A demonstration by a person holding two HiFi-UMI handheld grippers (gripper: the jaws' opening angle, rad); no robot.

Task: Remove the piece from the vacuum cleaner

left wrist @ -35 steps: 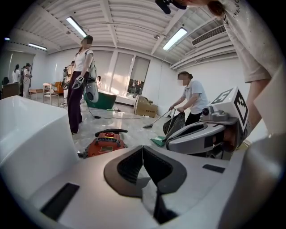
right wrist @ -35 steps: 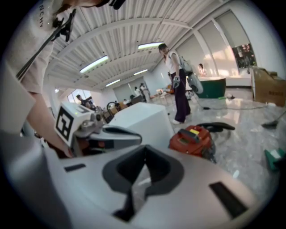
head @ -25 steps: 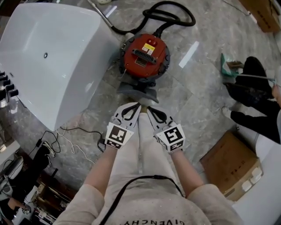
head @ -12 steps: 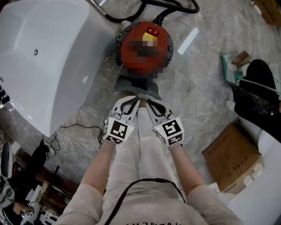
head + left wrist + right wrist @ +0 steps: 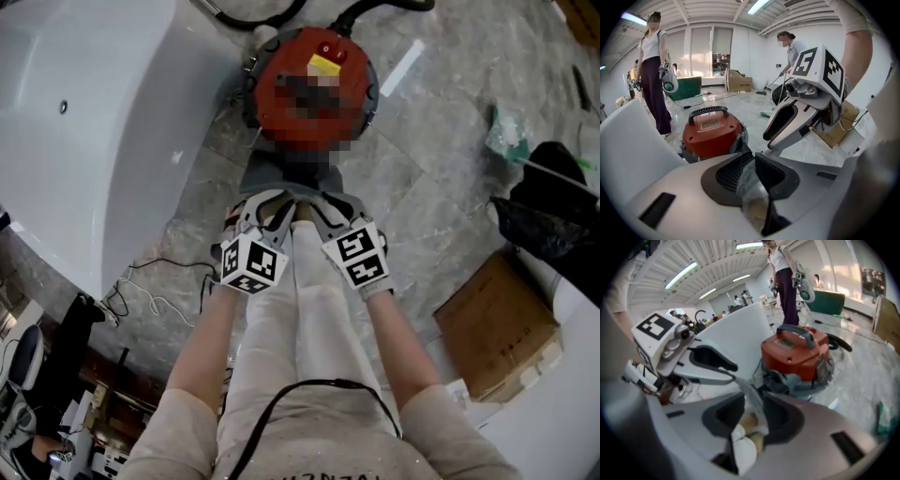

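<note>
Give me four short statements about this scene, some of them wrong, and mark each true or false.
1. The vacuum cleaner has a red top. True.
2. The cardboard box lies at the left of the head view. False: it lies at the right. A large white object is at the left.
3. The left gripper and the right gripper sit side by side at the vacuum cleaner's near side. True.
4. The right gripper is shut on the black handle. False: both grippers' jaws stand apart, having just been opening, and clamp nothing. A shoe shows through the right gripper's gap and something greyish through the left's. The handle is untouched.
</note>
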